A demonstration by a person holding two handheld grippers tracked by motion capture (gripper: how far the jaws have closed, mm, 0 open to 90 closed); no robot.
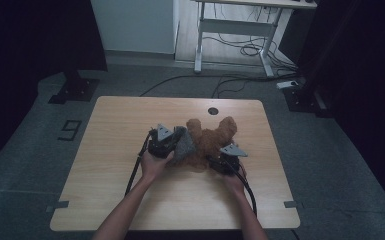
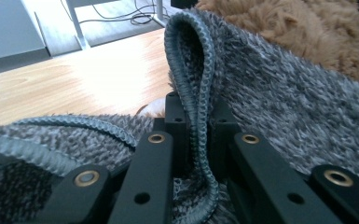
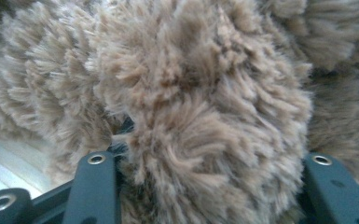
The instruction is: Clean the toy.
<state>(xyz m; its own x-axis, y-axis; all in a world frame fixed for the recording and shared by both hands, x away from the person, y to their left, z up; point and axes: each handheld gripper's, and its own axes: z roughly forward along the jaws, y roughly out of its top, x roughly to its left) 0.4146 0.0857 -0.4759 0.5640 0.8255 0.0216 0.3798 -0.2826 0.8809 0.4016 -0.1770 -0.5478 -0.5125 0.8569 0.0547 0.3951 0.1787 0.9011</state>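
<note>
Pinching the grey knit's ribbed hem, left fingers clamp tight; right fingers straddle brown plush, half-apart.

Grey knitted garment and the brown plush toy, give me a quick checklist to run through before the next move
1. Left gripper shut on the grey garment's ribbed hem: ok.
2. Brown plush toy between the right gripper's jaws: ok.
3. Right pads pressing firmly on the fur: cannot tell.
4. Garment already pulled over the toy: not ok, it lies beside it.
5. Toy resting on the wooden table, away from its edges: ok.
</note>
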